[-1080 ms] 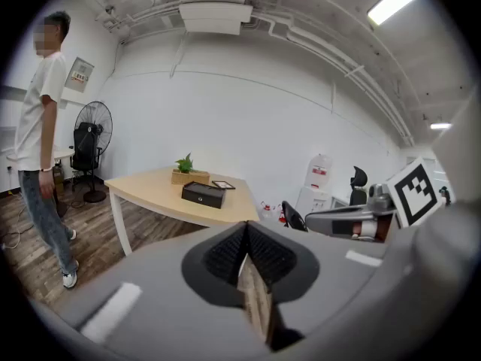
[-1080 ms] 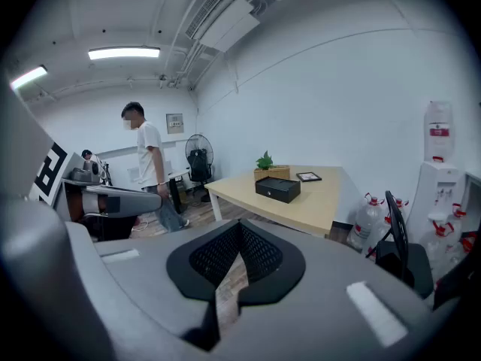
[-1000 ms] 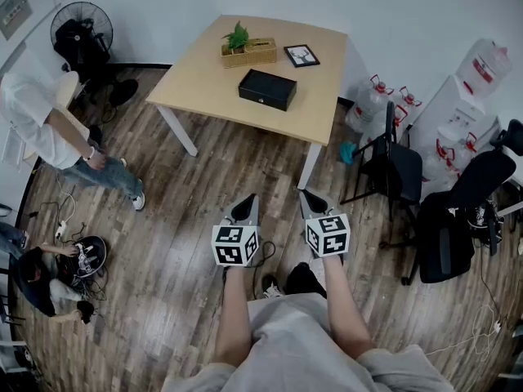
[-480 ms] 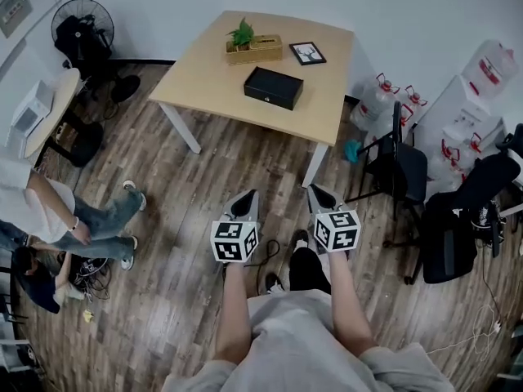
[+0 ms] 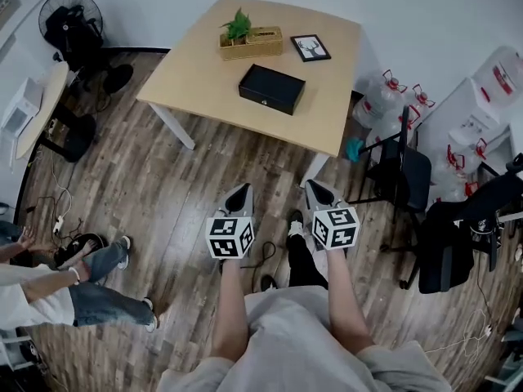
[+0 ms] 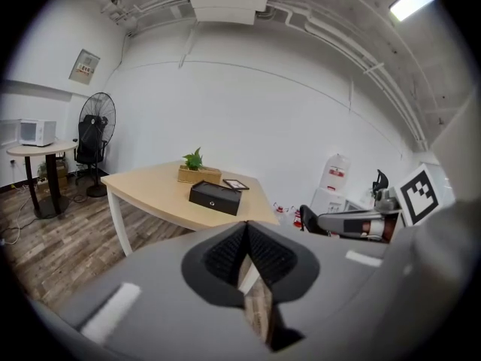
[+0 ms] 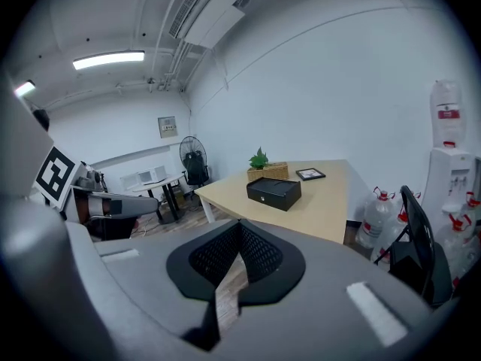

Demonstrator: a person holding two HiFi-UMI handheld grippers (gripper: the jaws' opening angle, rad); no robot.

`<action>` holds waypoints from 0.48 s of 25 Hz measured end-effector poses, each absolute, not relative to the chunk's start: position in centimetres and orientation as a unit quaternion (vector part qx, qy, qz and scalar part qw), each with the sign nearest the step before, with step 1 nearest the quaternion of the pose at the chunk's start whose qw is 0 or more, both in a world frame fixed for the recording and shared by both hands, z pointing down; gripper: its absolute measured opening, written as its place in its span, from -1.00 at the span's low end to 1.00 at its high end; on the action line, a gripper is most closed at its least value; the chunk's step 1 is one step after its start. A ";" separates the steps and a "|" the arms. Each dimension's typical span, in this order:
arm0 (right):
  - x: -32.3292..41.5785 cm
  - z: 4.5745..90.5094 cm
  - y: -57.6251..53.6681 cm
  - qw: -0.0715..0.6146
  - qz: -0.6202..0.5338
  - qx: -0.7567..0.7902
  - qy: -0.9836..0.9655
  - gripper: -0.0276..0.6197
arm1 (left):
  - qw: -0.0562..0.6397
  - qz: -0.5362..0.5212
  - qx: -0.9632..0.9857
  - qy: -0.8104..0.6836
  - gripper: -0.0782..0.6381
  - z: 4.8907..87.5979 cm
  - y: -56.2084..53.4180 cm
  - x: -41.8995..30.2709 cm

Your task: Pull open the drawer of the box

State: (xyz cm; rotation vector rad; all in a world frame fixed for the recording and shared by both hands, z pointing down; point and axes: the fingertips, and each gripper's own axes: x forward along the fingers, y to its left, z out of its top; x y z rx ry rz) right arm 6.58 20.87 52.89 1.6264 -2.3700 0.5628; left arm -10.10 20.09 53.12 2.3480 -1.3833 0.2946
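Note:
A black box (image 5: 272,88) with a small round knob on its front lies on the wooden table (image 5: 204,76); it also shows far ahead as the black box (image 6: 215,196) and the black box (image 7: 274,192). Its drawer looks closed. My left gripper (image 5: 239,193) and right gripper (image 5: 313,188) hover side by side over the floor, well short of the table. Both sets of jaws are shut with nothing between them, as the left gripper (image 6: 245,228) and right gripper (image 7: 240,228) views show.
A planter box with a green plant (image 5: 248,39) and a framed picture (image 5: 310,47) sit behind the box. A black chair (image 5: 398,170) and water jugs (image 5: 382,98) stand right of the table. A fan (image 5: 69,19) is at far left; a person's legs (image 5: 98,288) are lower left.
The table and box have come a little closer and shifted as I stepped forward. The person at the left has moved down the view. Both grippers keep their pose, jaws still shut.

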 end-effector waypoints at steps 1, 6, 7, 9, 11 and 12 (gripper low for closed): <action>6.8 53.1 19.6 0.108 0.193 0.551 -0.805 -0.92 | 0.200 0.107 0.839 -0.494 -0.63 53.3 18.8 -9.8; 8.6 53.3 13.0 0.111 0.199 0.545 -0.807 -0.92 | 0.208 0.115 0.834 -0.497 -0.63 53.9 12.2 -8.2; 9.1 53.3 11.6 0.113 0.199 0.541 -0.809 -0.92 | 0.211 0.116 0.832 -0.500 -0.63 53.9 10.8 -7.8; 9.9 53.2 8.8 0.116 0.202 0.532 -0.814 -0.92 | 0.213 0.120 0.828 -0.504 -0.63 53.9 8.1 -7.0; 10.7 53.2 5.9 0.117 0.205 0.523 -0.819 -0.92 | 0.215 0.125 0.825 -0.507 -0.63 54.0 5.5 -6.2; 11.0 53.1 4.6 0.119 0.204 0.519 -0.821 -0.92 | 0.215 0.126 0.824 -0.509 -0.63 54.0 4.2 -5.9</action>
